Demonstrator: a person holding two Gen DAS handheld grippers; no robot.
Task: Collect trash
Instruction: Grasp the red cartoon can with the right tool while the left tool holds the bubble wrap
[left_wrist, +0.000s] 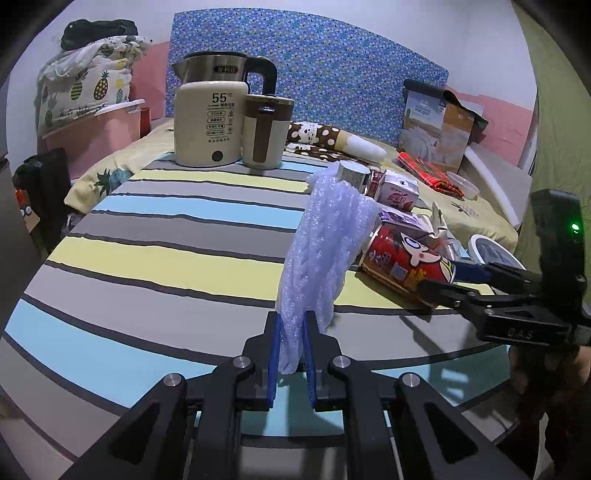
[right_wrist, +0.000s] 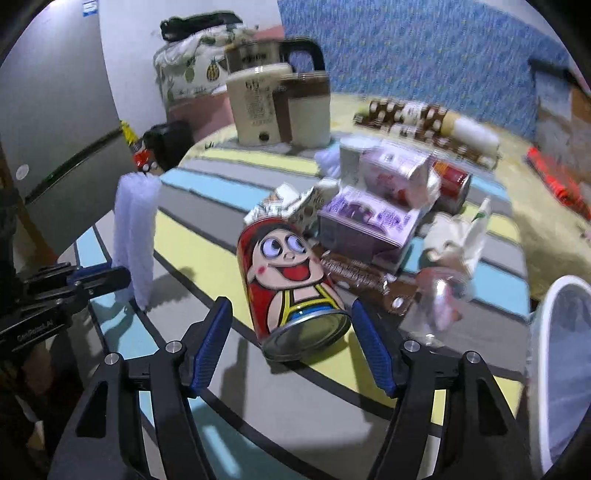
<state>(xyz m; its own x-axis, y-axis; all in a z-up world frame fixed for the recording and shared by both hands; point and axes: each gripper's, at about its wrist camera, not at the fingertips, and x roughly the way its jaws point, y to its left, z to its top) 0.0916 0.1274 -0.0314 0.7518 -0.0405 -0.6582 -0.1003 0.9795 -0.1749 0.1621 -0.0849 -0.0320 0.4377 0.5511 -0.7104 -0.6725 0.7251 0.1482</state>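
My left gripper (left_wrist: 291, 325) is shut on a strip of bubble wrap (left_wrist: 325, 243) that stands up from its blue pads above the striped table (left_wrist: 147, 236); the wrap also shows at the left of the right wrist view (right_wrist: 135, 236). My right gripper (right_wrist: 291, 314) is open, its pads on either side of a red cartoon can (right_wrist: 291, 280) lying on its side; the pads are apart from it. The can and right gripper also show in the left wrist view (left_wrist: 402, 258). Behind the can lies a pile of cartons (right_wrist: 369, 218), wrappers (right_wrist: 362, 277) and another can (right_wrist: 452, 181).
A cream kettle (left_wrist: 210, 122) and a brown-and-cream mug (left_wrist: 266, 129) stand at the table's far side. A white mesh bin (right_wrist: 561, 369) is at the right edge. A bed with pillows and boxes lies beyond the table. A grey fridge (right_wrist: 55, 129) is at the left.
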